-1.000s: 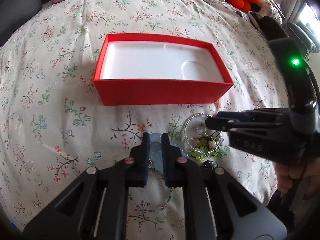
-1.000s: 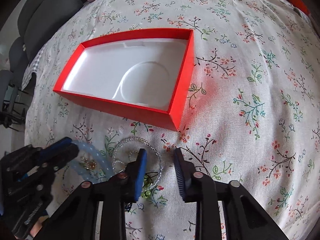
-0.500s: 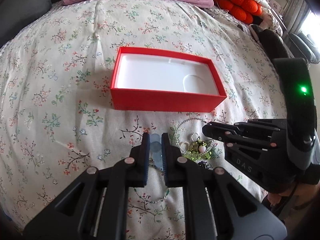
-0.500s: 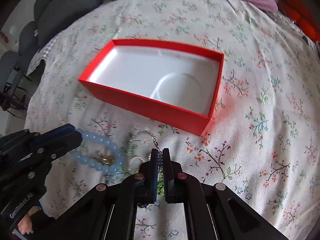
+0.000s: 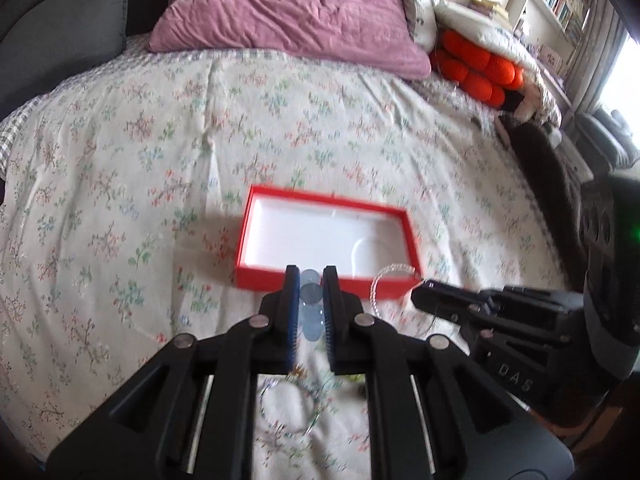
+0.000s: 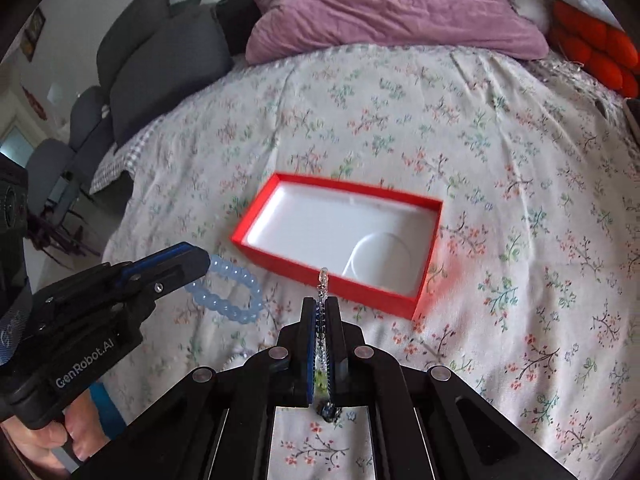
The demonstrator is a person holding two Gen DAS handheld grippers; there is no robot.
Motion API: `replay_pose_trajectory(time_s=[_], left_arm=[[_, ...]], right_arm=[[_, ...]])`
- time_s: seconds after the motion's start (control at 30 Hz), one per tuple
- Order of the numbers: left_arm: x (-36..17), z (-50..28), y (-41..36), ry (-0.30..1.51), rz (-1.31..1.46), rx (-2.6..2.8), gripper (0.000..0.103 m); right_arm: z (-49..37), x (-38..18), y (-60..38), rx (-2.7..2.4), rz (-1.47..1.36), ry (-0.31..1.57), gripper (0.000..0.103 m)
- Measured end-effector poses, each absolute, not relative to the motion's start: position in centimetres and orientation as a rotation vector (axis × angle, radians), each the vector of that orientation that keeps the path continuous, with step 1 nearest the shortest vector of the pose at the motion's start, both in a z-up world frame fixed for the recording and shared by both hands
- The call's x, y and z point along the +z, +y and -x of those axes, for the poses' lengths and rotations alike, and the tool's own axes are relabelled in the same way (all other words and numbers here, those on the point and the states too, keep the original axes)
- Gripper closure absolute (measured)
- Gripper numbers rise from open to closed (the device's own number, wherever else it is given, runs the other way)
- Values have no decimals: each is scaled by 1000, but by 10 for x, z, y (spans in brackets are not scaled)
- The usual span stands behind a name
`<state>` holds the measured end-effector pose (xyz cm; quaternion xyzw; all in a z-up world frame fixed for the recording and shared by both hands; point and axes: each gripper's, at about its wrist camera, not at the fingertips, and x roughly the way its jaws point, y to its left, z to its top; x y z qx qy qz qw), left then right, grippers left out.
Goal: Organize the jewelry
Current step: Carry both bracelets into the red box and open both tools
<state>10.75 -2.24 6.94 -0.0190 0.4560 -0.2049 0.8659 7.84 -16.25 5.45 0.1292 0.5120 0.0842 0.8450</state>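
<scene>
An open red box (image 5: 260, 278) with a white inside lies on the floral bedspread (image 5: 120, 200). My left gripper (image 5: 311, 280) is shut on a pale blue bead bracelet (image 5: 310, 300), which hangs off its tips as a loop (image 6: 228, 292) above the bed. My right gripper (image 6: 323, 308) is shut on a clear beaded bracelet (image 6: 323, 280); its loop (image 5: 376, 284) shows in front of the box's near right corner. Green and dark beads (image 6: 321, 380) show behind the right pads. Both grippers hover near the box's (image 6: 280, 262) front wall. A thin bead necklace (image 5: 288, 416) lies on the bed below.
A purple pillow (image 5: 280, 8) lies at the head of the bed, with an orange cushion (image 5: 480, 68) to its right. Grey pillows (image 6: 160, 52) are at the far left. A person's hand (image 6: 48, 440) holds the left gripper's handle.
The right gripper closed on the clear bracelet. Both grippers then rose off the bed with their bracelets, so the box looks smaller and farther away.
</scene>
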Motion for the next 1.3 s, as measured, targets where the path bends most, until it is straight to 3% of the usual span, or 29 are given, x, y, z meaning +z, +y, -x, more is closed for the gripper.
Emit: replay_pose_trajectory(time_s=[0.3, 0.67, 1.3], left_arm=[[74, -138, -40, 830, 252, -518, 90], [10, -162, -30, 975, 134, -313, 90], [-7, -160, -17, 1075, 94, -270, 90]], right_arm=[[-92, 63, -190, 104, -330, 1012, 99], [-116, 46, -199, 122, -386, 1009, 99], [-139, -4, -203, 43, -387, 1108, 98]])
